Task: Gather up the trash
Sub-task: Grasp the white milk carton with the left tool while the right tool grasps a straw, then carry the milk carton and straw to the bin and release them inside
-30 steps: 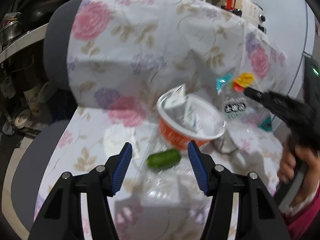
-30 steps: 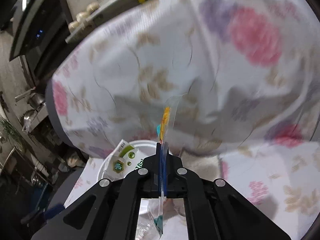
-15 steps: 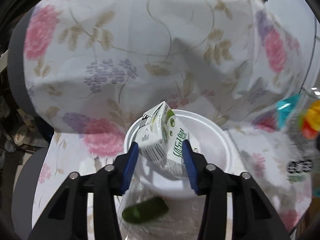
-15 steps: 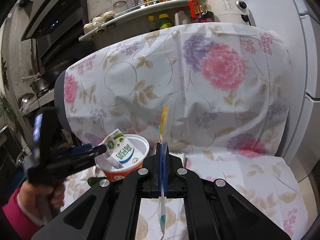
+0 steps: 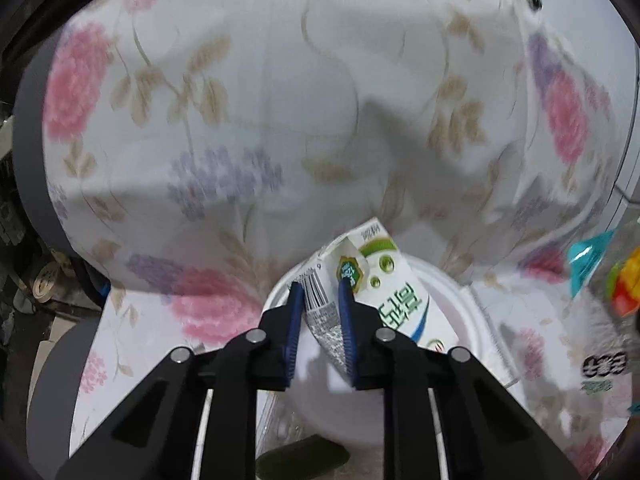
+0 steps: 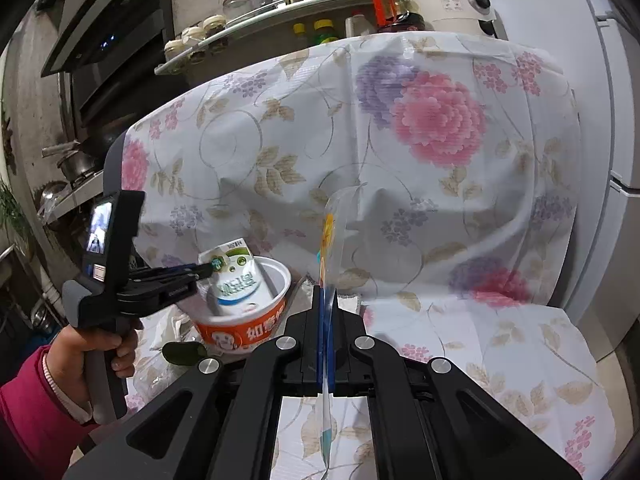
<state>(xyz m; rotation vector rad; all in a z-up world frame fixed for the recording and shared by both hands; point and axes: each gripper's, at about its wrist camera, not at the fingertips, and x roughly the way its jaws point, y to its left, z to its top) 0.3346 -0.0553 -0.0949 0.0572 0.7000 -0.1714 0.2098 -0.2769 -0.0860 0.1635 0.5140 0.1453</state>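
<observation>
Floral-covered chair (image 6: 420, 184); left hand-held gripper (image 5: 320, 312) closing on milk carton (image 5: 384, 292); right hand-held gripper (image 6: 326, 336) clamps clear wrapper (image 6: 338, 236).

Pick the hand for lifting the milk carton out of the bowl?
Left. The left gripper is closing around the milk carton in the bowl; the right gripper is shut on a clear wrapper.

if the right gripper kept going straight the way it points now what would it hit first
Most likely the flower-print cloth draped over the chair back. The right gripper, shut on a clear plastic wrapper, points just right of the noodle bowl. Depth is hard to judge here.
</observation>
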